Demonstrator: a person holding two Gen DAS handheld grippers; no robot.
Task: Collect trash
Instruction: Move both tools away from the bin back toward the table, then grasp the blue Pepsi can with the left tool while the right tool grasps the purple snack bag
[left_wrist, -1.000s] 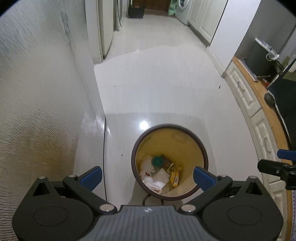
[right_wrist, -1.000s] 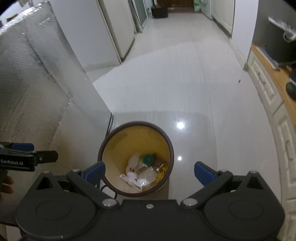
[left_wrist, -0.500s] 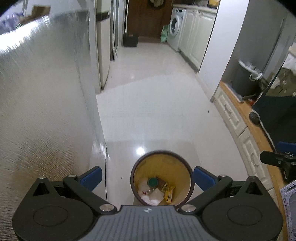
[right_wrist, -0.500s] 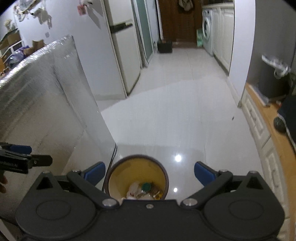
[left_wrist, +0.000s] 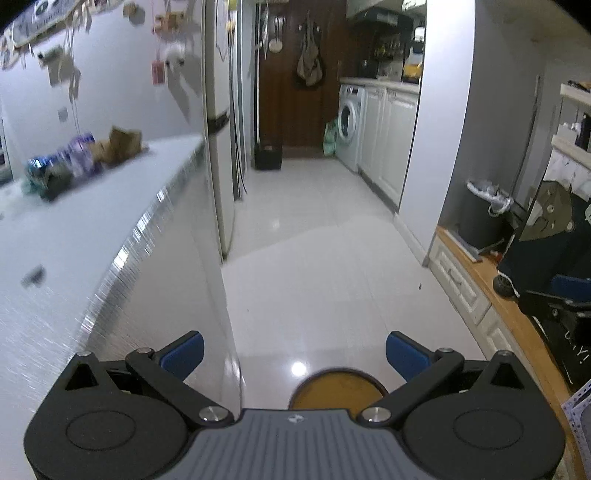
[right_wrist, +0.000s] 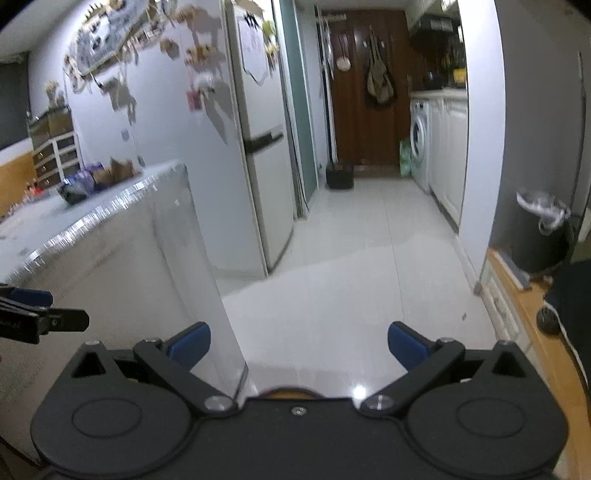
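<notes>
Both the left gripper (left_wrist: 293, 352) and right gripper (right_wrist: 299, 345) were released and empty above the bin (left_wrist: 338, 387); next step likely required fetching litter (left_wrist: 79, 160) from the surface (left_wrist: 92, 221).

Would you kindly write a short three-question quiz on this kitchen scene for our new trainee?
1. True or false: the left tongs hold a piece of trash.
2. Which appliance stands at the far end of the floor? A) washing machine B) oven C) dishwasher
3. Fill in: the blurred clutter lies on the ____.

Key: 1 false, both tongs are open and empty; 2 A; 3 counter.
</notes>
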